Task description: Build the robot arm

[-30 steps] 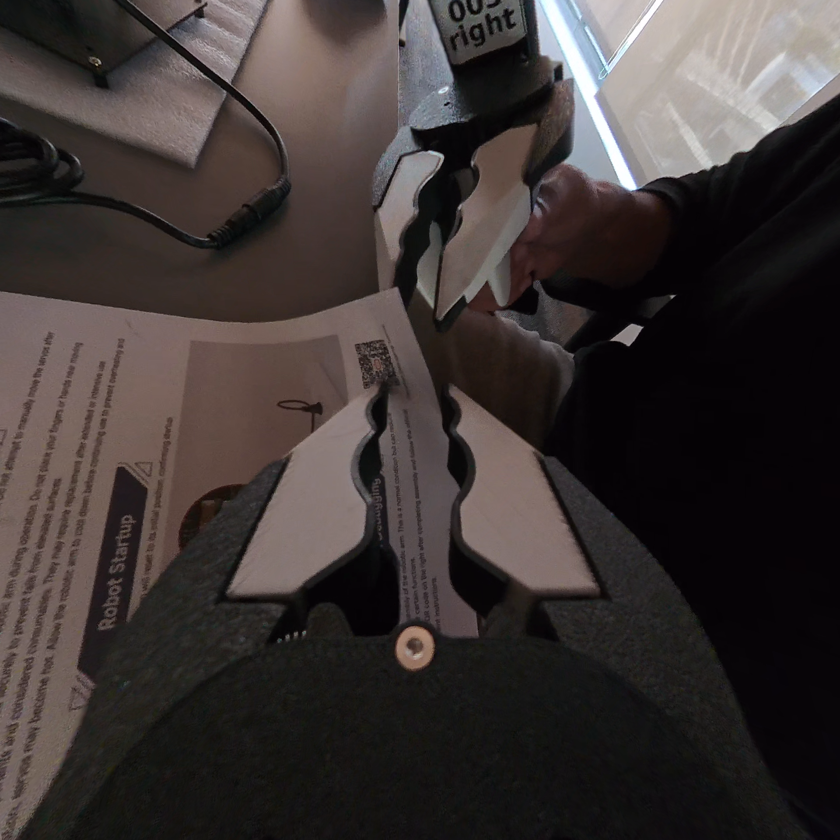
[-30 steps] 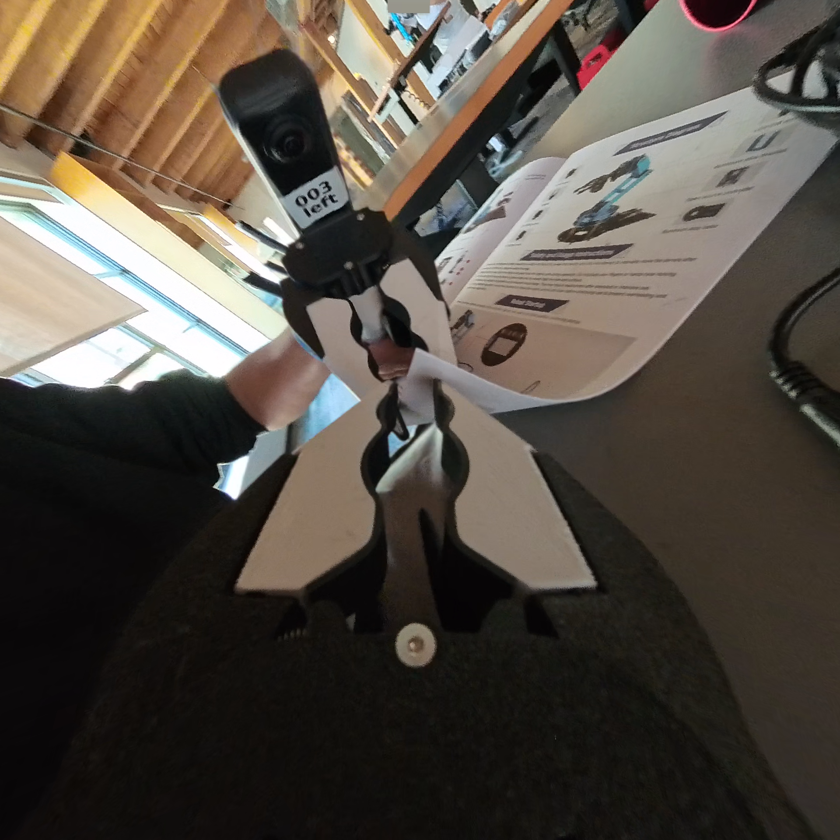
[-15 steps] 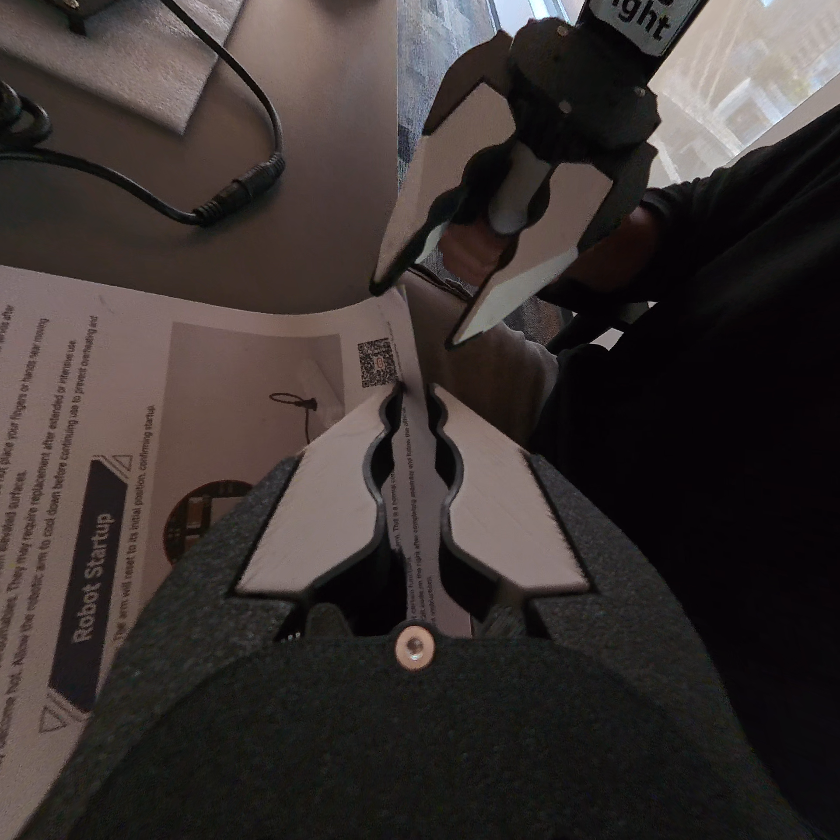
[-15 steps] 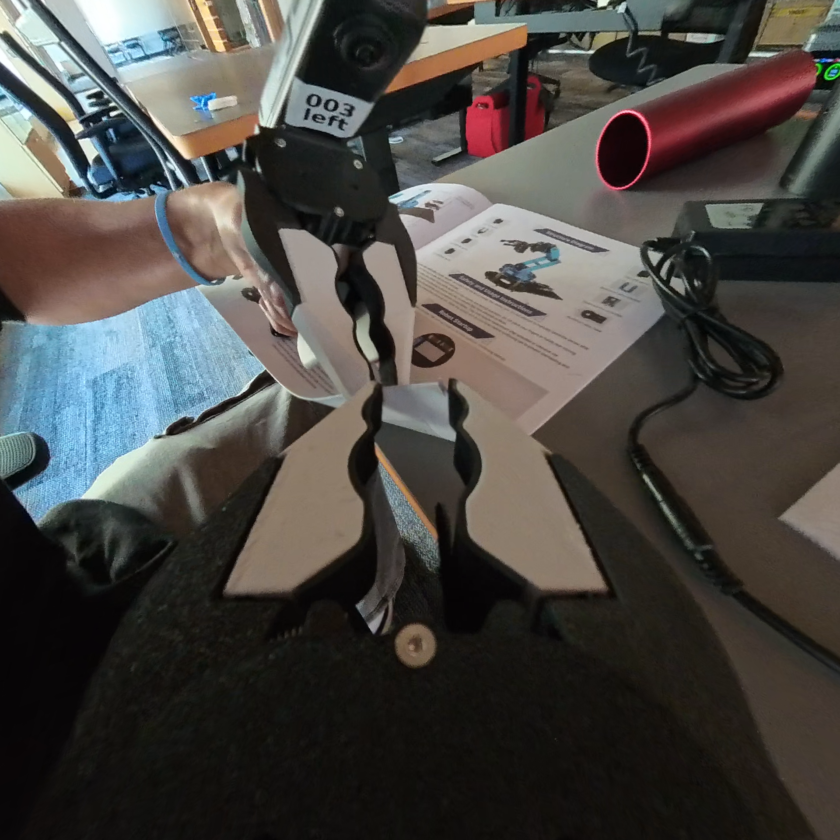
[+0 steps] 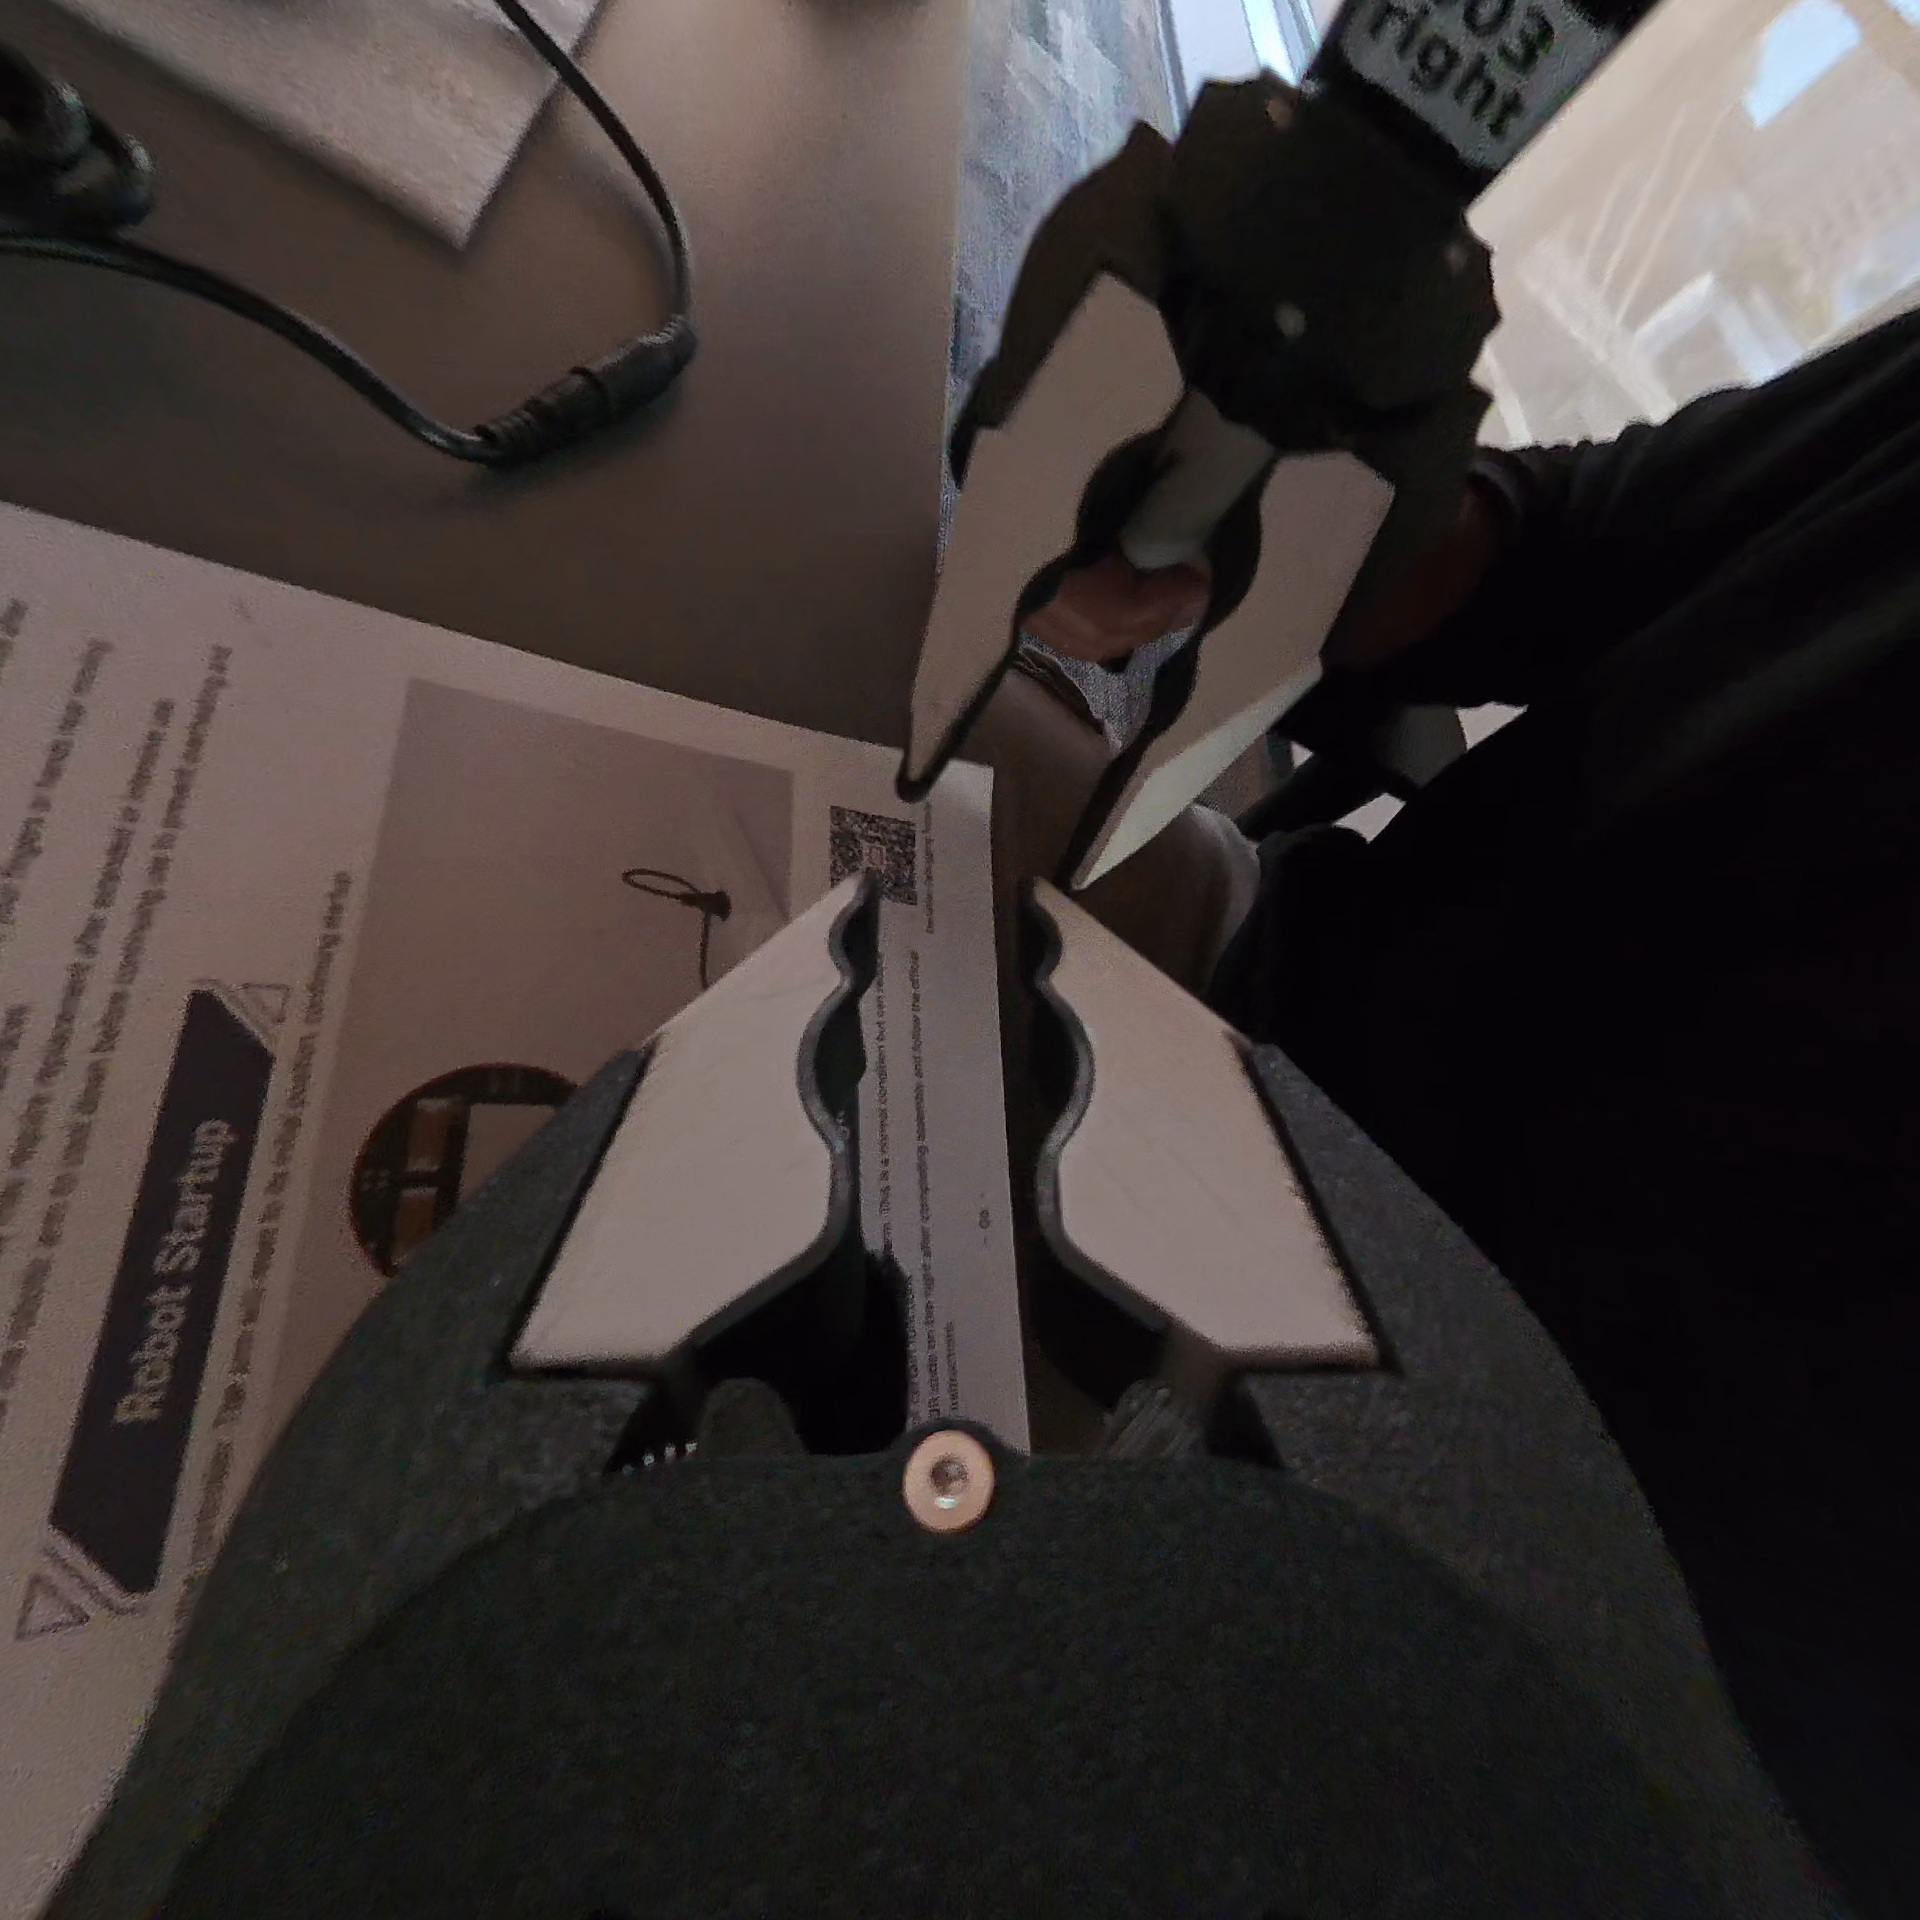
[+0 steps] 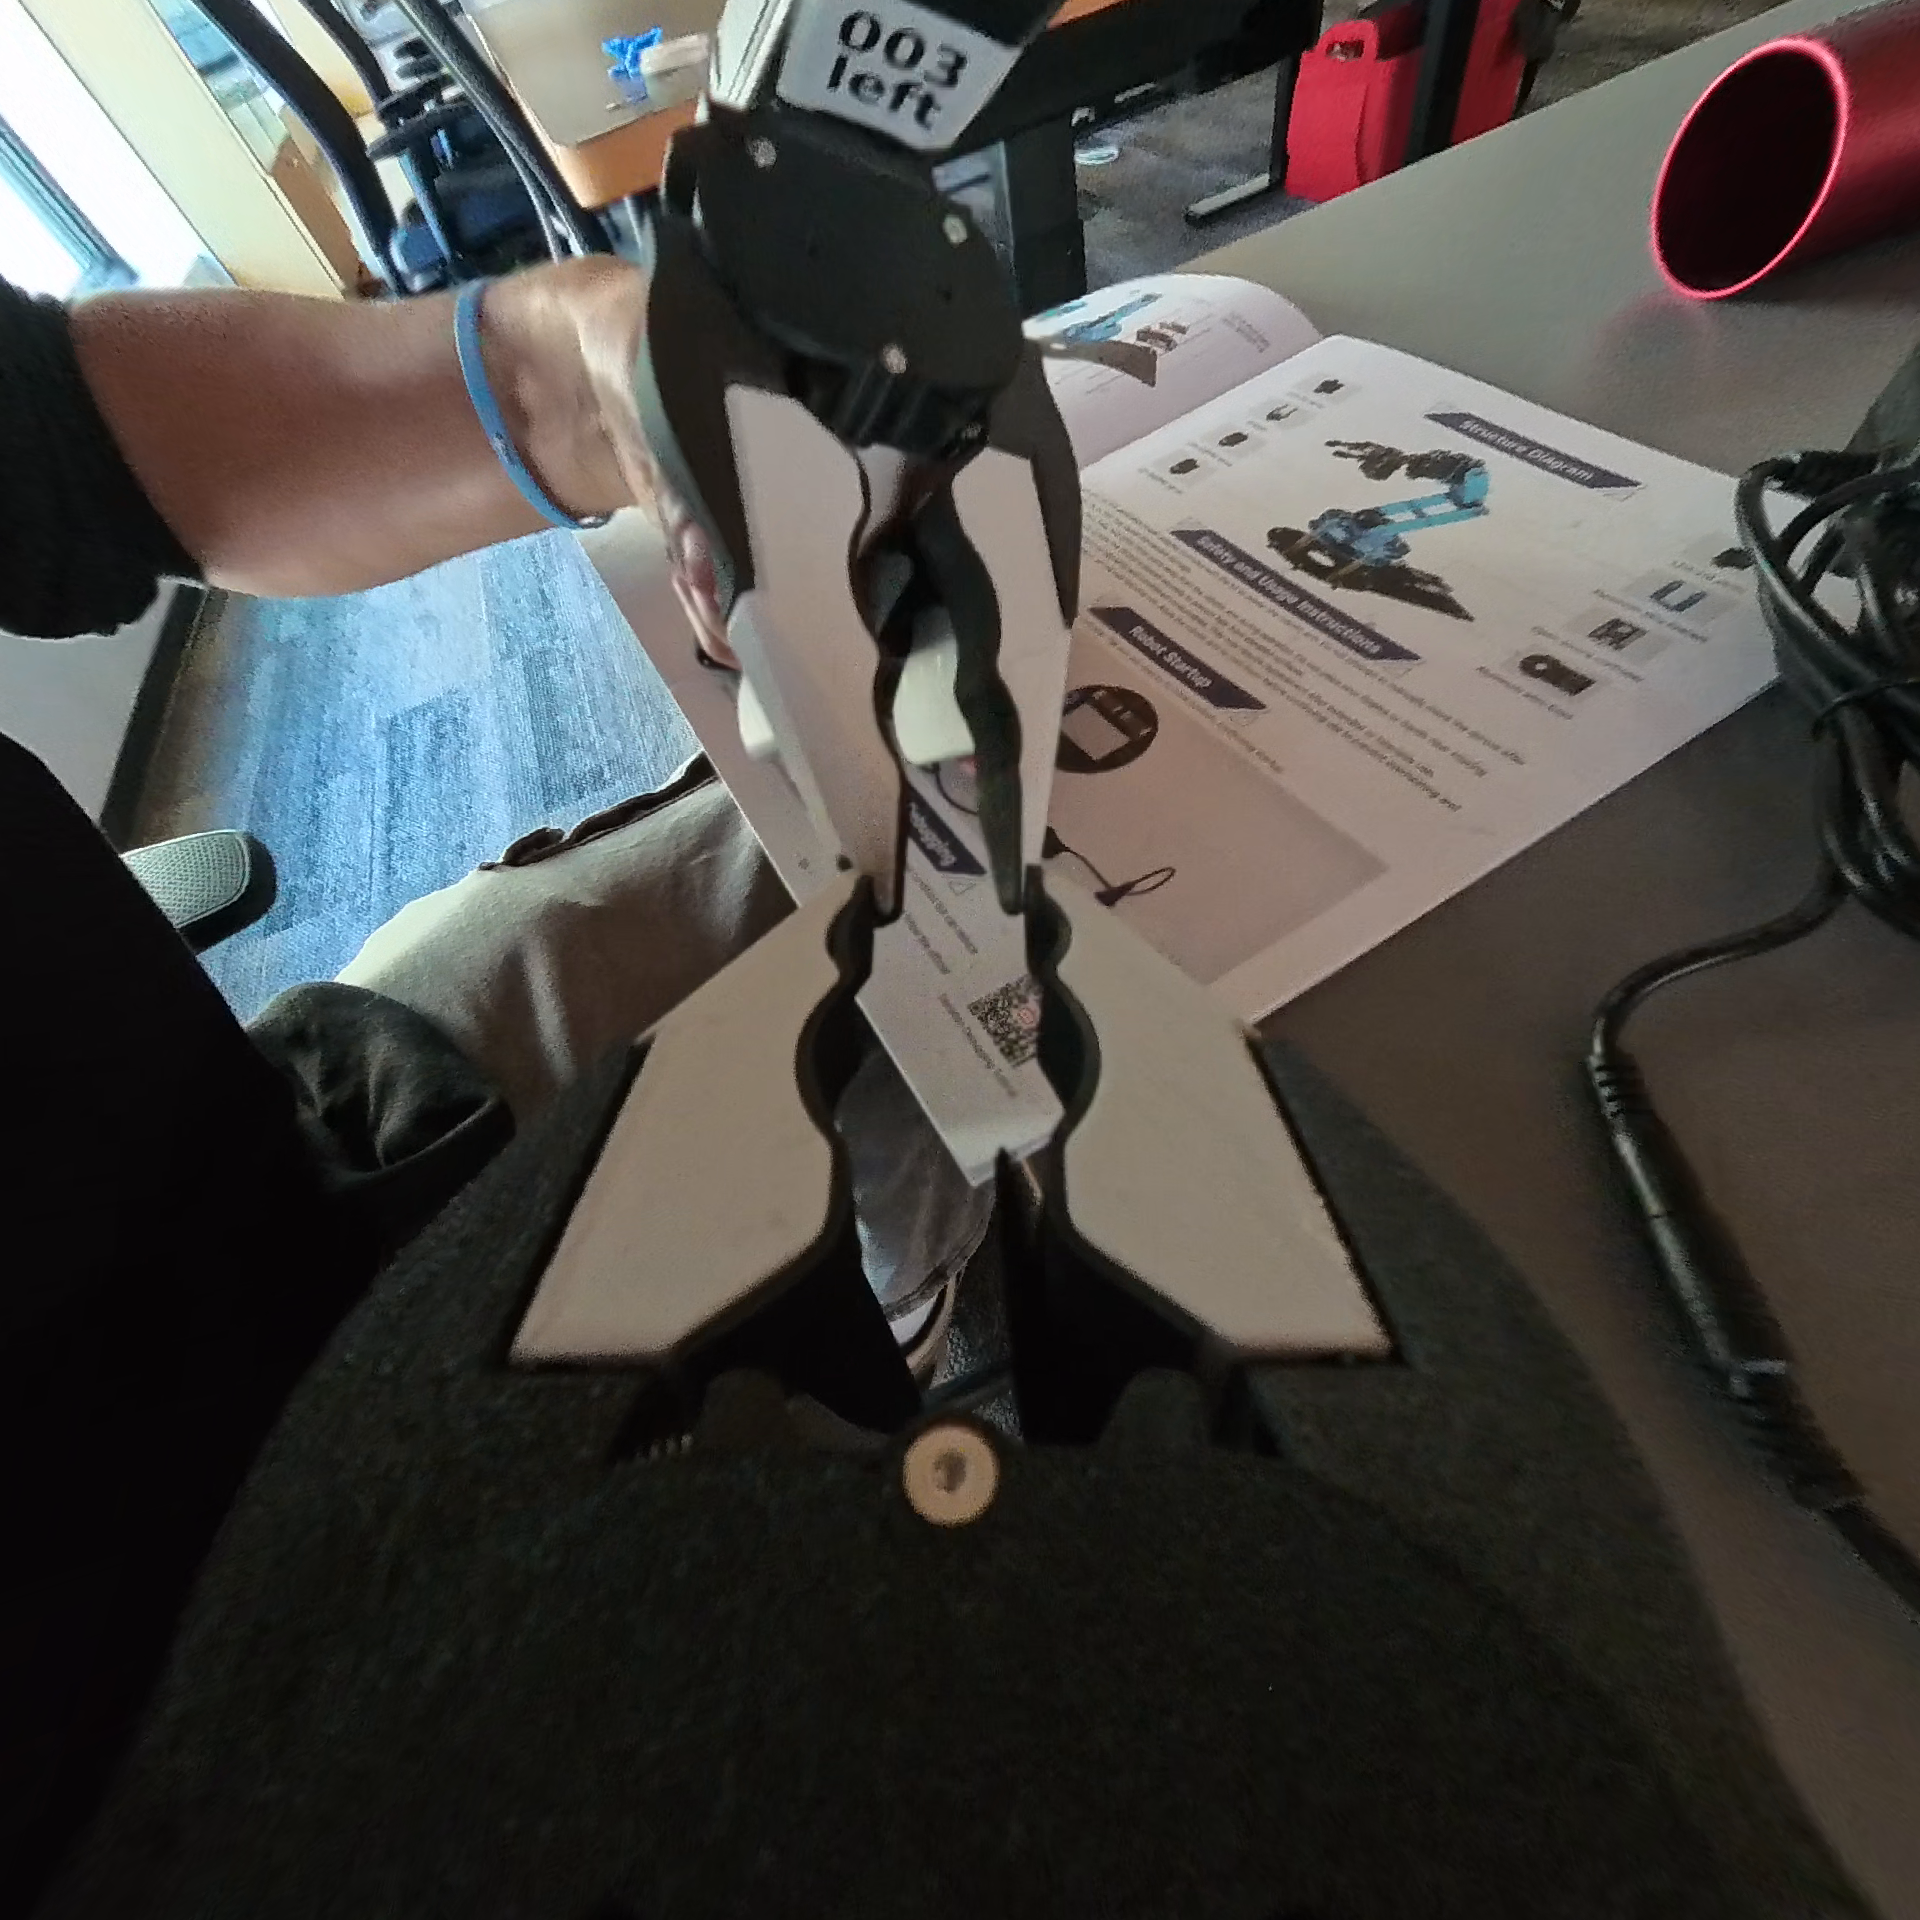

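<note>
where writing shows, it sits on the open printed booklet [image 6: 1351, 623] lying on the grey table [image 6: 1507, 1195]: dark heading banners, small text blocks, a square code mark, a blue robot-arm picture; not transcribed. each gripper carries a white label with dark characters near its camera. left gripper [image 5: 951, 894]: jaws apart, the booklet's near page edge running up the gap between them, contact unclear. right gripper [image 6: 951, 883]: jaws apart, the page corner with the code mark lying in the gap, unpinched. the two grippers point tip to tip, nearly touching, over the table edge. bare forearm with blue wristband [image 6: 499, 416] reaches in from the left. black cable [image 6: 1683, 1195] lies right of the booklet; red tube [image 6: 1787, 156] at the far right.
</note>
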